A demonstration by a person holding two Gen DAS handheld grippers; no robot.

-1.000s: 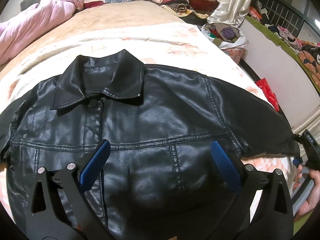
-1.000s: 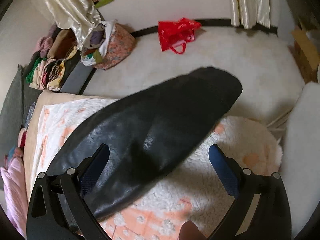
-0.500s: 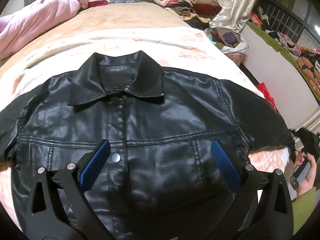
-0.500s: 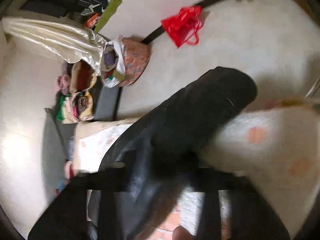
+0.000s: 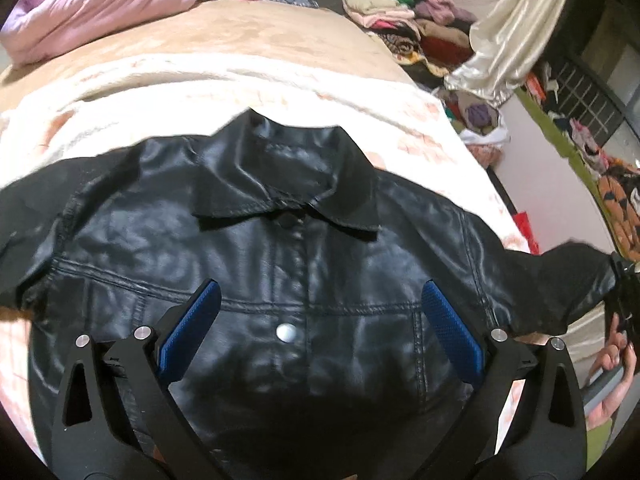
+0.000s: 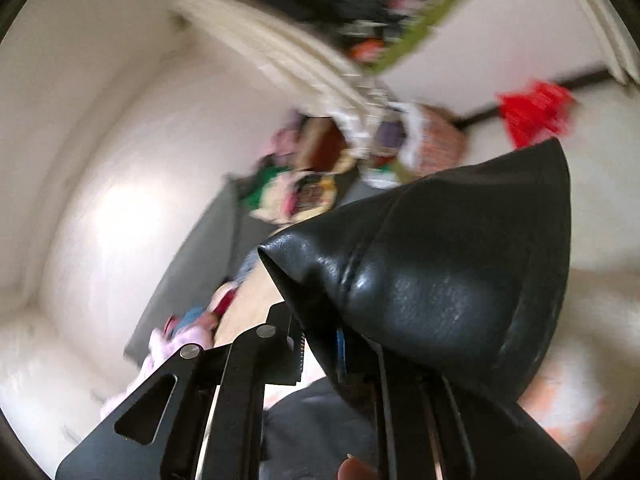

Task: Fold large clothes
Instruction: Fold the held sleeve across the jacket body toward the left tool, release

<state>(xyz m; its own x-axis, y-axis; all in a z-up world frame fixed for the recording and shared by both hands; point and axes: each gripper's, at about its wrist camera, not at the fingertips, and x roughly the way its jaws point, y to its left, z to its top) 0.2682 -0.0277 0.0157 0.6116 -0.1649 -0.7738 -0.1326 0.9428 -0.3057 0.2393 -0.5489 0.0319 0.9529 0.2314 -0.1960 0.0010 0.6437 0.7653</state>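
Note:
A black leather jacket [image 5: 296, 264] lies front-up on a fleecy blanket [image 5: 192, 96] on the bed, buttoned, collar toward the far side. My left gripper [image 5: 320, 312] hovers open over the jacket's chest, touching nothing. My right gripper [image 6: 340, 344] is shut on the end of the jacket's right sleeve [image 6: 440, 280] and holds it lifted off the bed. In the left wrist view that sleeve [image 5: 560, 280] stretches out to the right edge, where the right gripper [image 5: 624, 284] pinches its cuff.
A pink quilt [image 5: 100, 4] lies at the far left of the bed. Stacks of folded clothes [image 5: 404, 24] and a cream curtain [image 5: 508, 36] stand beyond the bed. A basket of clothes [image 6: 424, 140] and a red bag [image 6: 532, 112] sit on the floor.
My right gripper closed on the sleeve cuff and lifted it, swinging its view upward. My left gripper drifted left, so the jacket now sits centred under it, still open.

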